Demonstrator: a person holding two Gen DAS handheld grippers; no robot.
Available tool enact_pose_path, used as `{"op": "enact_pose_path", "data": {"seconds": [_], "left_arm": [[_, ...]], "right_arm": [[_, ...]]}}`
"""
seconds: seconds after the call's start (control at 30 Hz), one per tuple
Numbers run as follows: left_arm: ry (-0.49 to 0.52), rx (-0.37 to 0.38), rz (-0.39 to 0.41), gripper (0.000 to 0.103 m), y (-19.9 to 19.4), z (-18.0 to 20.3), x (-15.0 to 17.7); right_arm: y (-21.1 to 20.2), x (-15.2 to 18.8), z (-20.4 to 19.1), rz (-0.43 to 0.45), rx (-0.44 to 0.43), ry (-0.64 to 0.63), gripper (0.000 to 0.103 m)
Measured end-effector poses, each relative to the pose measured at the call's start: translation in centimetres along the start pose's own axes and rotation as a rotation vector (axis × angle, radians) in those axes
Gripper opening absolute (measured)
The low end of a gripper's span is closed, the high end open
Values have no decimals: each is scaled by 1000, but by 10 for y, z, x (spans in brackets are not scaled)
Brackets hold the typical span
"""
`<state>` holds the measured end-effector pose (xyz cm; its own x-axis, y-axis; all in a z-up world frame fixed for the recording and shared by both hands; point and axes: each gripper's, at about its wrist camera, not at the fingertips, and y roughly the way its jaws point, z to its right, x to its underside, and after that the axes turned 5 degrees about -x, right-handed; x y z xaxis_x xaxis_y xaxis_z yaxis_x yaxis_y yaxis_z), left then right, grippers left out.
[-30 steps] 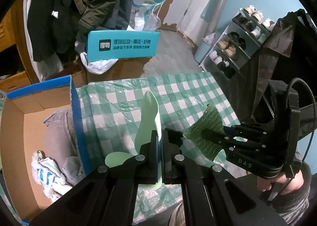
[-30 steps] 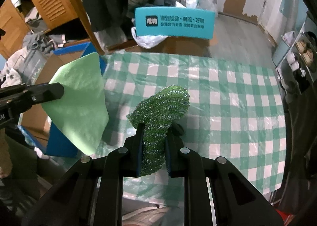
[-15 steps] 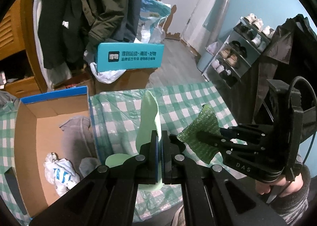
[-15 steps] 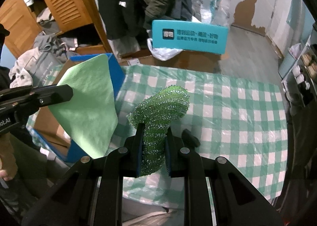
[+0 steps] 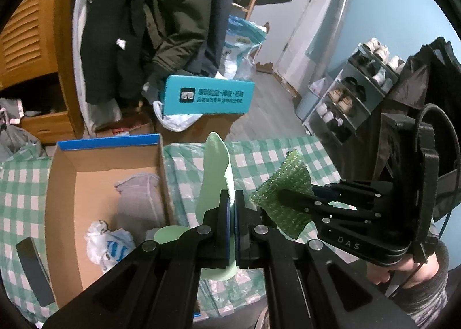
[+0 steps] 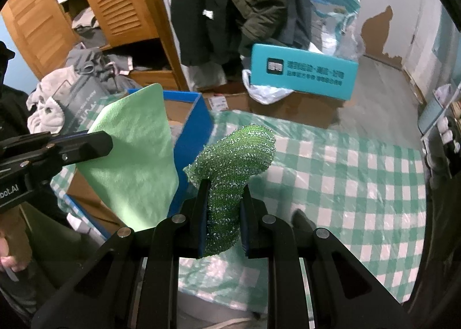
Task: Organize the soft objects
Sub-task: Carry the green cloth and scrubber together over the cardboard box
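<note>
My left gripper (image 5: 232,199) is shut on a light green cloth (image 5: 214,173), held upright above the green-checked table; the cloth also shows in the right wrist view (image 6: 135,156). My right gripper (image 6: 223,187) is shut on a dark green sparkly scrub pad (image 6: 233,156), which also shows in the left wrist view (image 5: 283,199), just right of the cloth. An open cardboard box with a blue rim (image 5: 66,173) stands on the left. It holds a grey cloth (image 5: 141,199) and a crumpled white bag (image 5: 106,245).
The checked table (image 6: 360,179) stretches right of the box. A teal box (image 5: 207,95) on cartons and hanging coats (image 5: 173,12) stand beyond the far edge. A shoe rack (image 5: 354,92) is at the right. A dark flat object (image 5: 34,268) lies left of the box.
Both grippers have risen and drawn back with their loads, and shifted left; the box now shows more fully and closer to centre in the left wrist view.
</note>
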<state>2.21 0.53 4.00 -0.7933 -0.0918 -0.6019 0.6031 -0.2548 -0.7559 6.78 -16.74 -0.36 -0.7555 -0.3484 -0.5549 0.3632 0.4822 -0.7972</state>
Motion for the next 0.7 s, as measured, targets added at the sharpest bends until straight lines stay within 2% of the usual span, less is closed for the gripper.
{"op": "enact_pose_path", "data": {"seconds": [0.33, 0.7], "left_arm": [[-52, -25, 55, 2, -28, -35, 1], [-114, -80, 61, 2, -33, -77, 7]], "right_arm": [[12, -20, -41, -2, -30, -60, 17], [33, -31, -81, -32, -57, -121, 17]]}}
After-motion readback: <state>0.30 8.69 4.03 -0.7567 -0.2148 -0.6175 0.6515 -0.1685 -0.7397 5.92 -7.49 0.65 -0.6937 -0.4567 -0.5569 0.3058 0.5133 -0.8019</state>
